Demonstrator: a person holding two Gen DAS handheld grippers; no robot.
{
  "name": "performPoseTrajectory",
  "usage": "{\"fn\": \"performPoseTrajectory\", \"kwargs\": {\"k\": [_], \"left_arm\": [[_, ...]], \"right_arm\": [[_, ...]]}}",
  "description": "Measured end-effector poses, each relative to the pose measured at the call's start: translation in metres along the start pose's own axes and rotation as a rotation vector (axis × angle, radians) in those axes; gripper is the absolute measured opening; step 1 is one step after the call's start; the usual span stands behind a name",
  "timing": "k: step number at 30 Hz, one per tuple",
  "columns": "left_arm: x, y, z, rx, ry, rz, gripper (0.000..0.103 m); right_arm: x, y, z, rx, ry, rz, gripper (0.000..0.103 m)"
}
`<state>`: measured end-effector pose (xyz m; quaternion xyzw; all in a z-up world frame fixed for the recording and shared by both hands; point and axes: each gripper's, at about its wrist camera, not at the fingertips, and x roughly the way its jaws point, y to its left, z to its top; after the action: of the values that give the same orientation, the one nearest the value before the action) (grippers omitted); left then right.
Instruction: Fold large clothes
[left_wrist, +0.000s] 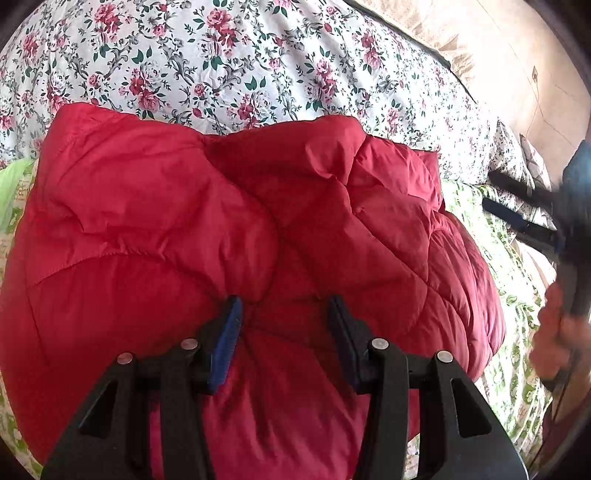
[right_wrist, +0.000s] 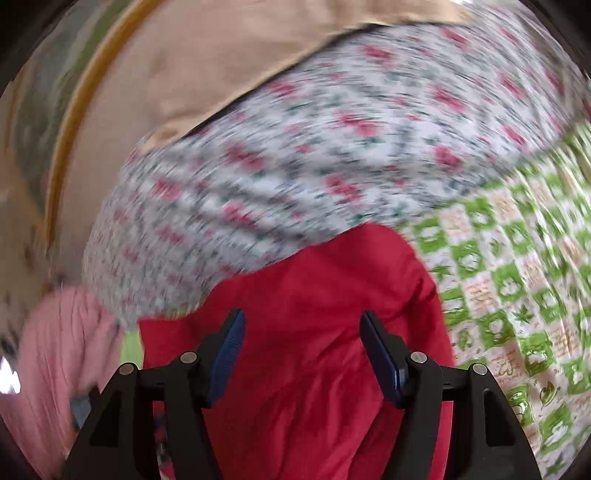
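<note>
A red quilted puffer jacket (left_wrist: 229, 221) lies bunched and folded on the bed and fills most of the left wrist view. My left gripper (left_wrist: 284, 306) is open, its blue pads pressed down on the jacket's surface with a fold of fabric between them. In the blurred right wrist view, a narrower part of the red jacket (right_wrist: 314, 295) runs under my right gripper (right_wrist: 301, 325), which is open just above it. The right gripper (left_wrist: 517, 218) also shows, blurred, at the right edge of the left wrist view.
A white sheet with red roses (left_wrist: 221, 66) covers the far bed. A green and white checked sheet (right_wrist: 517, 295) lies under the jacket. A pink cloth (right_wrist: 62, 350) sits at the left. Beige floor (right_wrist: 184, 74) lies beyond the bed edge.
</note>
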<state>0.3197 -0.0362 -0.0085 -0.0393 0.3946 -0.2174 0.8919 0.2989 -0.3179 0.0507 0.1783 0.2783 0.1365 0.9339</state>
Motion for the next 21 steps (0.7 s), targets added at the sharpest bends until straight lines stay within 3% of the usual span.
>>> {"fn": "performPoseTrajectory", "kwargs": {"k": [4,8,12,17,19,21], "left_arm": [[0.002,0.0,0.002,0.019,0.02,0.018,0.046],[0.007,0.011,0.013,0.044,0.033,0.096,0.046],[0.006,0.048,0.027,-0.02,0.004,0.173,0.046],[0.023,0.107,0.039,-0.136,0.016,0.244,0.047],[0.033,0.127,0.038,-0.17,0.029,0.326,0.054],[0.042,0.144,0.036,-0.243,0.045,0.28,0.058]], "right_arm": [[0.034,0.042,-0.024,-0.247,0.145,-0.014,0.066],[0.078,0.048,-0.032,-0.317,0.274,-0.09,0.065],[0.099,0.02,-0.02,-0.268,0.248,-0.184,0.064],[0.107,-0.024,-0.001,-0.112,0.192,-0.23,0.065],[0.114,-0.042,0.001,-0.057,0.205,-0.239,0.065],[0.121,-0.059,0.001,0.013,0.22,-0.212,0.065]]}}
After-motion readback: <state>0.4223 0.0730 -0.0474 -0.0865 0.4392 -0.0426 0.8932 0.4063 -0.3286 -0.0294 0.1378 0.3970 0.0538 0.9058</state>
